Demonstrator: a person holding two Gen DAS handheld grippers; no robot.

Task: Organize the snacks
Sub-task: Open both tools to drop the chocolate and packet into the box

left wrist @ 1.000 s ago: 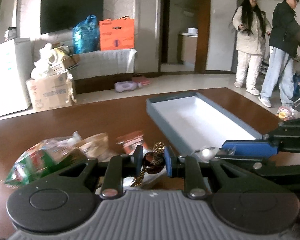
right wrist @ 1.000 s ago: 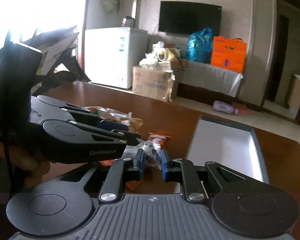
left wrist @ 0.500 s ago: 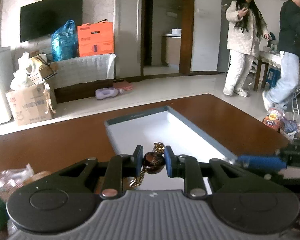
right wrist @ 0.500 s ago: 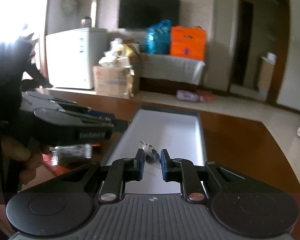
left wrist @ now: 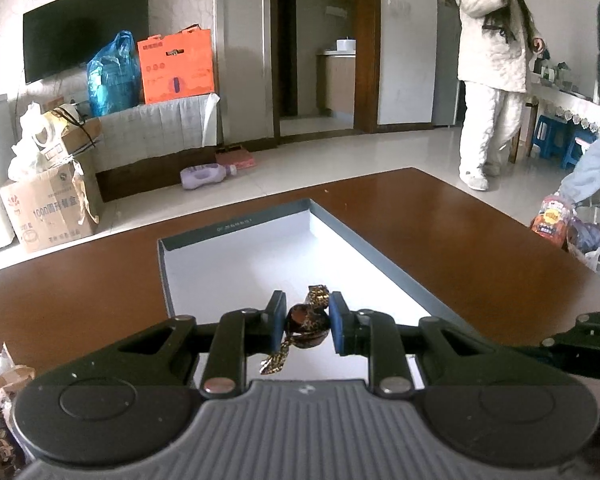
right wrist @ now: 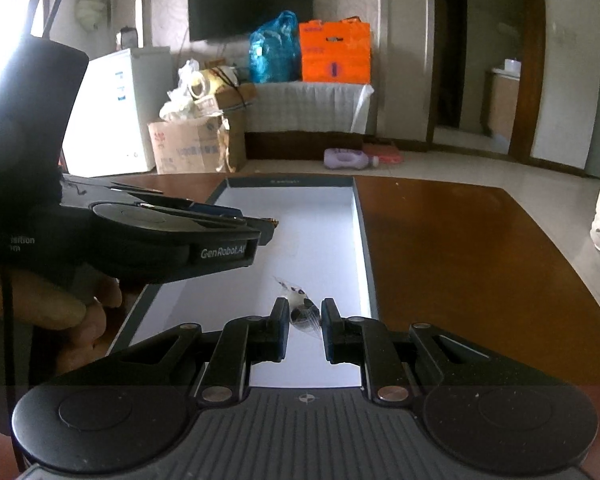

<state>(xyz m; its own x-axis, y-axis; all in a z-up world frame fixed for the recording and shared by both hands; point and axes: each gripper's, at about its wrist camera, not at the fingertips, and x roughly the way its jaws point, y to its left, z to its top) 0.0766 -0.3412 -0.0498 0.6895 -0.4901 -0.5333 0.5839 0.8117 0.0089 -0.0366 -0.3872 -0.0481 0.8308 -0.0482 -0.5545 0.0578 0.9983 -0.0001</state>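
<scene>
Brown table (right wrist: 440, 248) holds one white tray (left wrist: 260, 264). Over the tray, the left gripper (left wrist: 306, 326) squeezes one brown candy (left wrist: 306, 322), and the right gripper (right wrist: 304, 318) squeezes one clear-wrapped candy (right wrist: 302, 312). Two people stand past the tray.

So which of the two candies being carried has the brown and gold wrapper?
The candy in the left gripper; its wrapper is dark brown with gold. The right gripper's candy is in clear wrap.

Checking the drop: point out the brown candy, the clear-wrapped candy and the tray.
brown candy (left wrist: 306, 322), left wrist view, its round body.
clear-wrapped candy (right wrist: 304, 314), right wrist view, its dark middle.
tray (right wrist: 362, 240), right wrist view, its right wall.
</scene>
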